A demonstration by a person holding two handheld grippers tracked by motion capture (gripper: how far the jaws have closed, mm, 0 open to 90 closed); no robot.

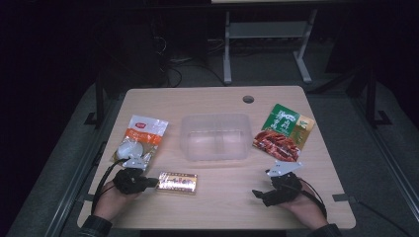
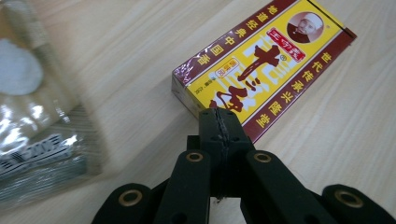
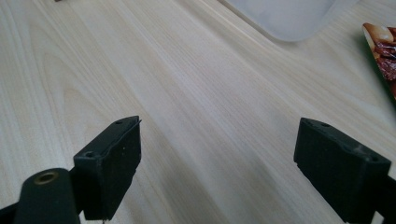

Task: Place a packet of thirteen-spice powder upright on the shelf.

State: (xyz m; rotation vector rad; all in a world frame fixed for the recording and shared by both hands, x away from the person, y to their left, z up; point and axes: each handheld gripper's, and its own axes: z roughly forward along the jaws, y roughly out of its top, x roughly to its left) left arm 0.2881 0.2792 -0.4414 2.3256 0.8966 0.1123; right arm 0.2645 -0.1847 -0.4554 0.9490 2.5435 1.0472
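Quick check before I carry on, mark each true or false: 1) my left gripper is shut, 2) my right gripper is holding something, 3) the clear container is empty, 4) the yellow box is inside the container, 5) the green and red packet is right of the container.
1) True: the left gripper has its jaws pressed together, tips at the edge of the yellow box.
2) False: the right gripper is open over bare table, nothing between its jaws.
3) True: the clear container looks empty.
4) False: the box lies on the table, in front of the container.
5) True: the green and red packet lies to its right.
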